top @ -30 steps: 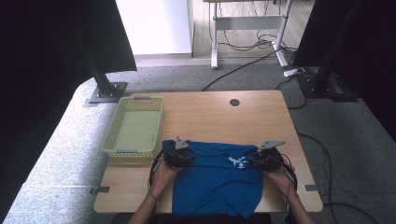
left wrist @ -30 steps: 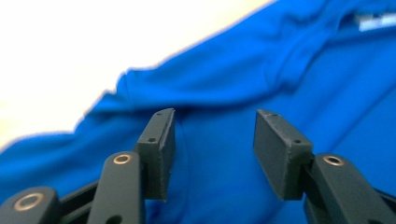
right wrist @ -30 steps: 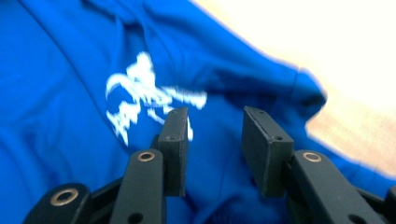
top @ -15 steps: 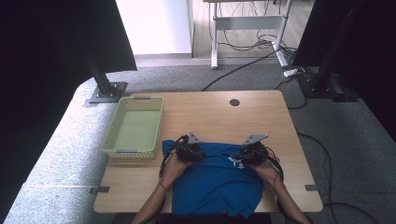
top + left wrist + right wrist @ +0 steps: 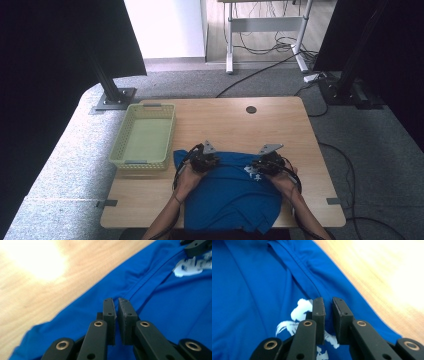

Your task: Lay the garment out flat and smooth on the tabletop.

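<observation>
Shirt (image 5: 235, 192) folded nearer; both tongs (image 5: 204, 161) (image 5: 266, 165) nearly closed, pulled back.

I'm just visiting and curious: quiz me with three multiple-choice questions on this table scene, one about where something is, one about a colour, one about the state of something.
1. Where is the basket?
A. at the table's left side
B. on the floor
C. on the shirt

2. What colour is the shirt?
A. red
B. blue
C. grey

3. What is in the basket?
A. a folded shirt
B. cables
C. nothing

Answers: 1 A, it sits on the table left of the shirt. 2 B, blue cloth with a white print shows in both gripper views. 3 C, the high view shows its bare bottom.
</observation>
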A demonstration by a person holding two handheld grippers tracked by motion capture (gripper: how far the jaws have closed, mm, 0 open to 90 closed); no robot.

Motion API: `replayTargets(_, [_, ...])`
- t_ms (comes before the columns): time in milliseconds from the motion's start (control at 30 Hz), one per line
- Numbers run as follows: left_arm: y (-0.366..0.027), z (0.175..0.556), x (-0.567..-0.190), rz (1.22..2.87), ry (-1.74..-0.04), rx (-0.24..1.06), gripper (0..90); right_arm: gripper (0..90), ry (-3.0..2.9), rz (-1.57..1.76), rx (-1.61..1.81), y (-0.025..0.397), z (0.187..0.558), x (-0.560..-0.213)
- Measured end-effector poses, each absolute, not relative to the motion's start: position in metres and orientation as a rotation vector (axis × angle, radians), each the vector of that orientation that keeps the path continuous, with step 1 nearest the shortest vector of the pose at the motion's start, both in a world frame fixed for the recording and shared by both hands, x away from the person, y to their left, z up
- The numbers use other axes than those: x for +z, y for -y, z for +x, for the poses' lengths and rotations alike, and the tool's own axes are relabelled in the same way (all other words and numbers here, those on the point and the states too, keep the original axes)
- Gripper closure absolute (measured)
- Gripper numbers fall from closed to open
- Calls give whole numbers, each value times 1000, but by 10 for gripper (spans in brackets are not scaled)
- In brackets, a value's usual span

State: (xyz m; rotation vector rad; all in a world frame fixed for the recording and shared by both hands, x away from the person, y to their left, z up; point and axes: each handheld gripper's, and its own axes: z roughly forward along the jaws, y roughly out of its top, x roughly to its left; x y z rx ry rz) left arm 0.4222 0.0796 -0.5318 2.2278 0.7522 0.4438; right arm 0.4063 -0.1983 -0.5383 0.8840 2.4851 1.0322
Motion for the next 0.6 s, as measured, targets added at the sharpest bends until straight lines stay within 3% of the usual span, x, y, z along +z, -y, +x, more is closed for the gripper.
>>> replayTargets(467, [-77, 457, -509, 2123, -789, 544, 839, 799, -2337, 967, 1101, 202, 445, -515])
replayTargets(600, [-77, 474, -511, 2098, -847, 599, 803, 754, -2283, 1005, 1089, 202, 459, -515])
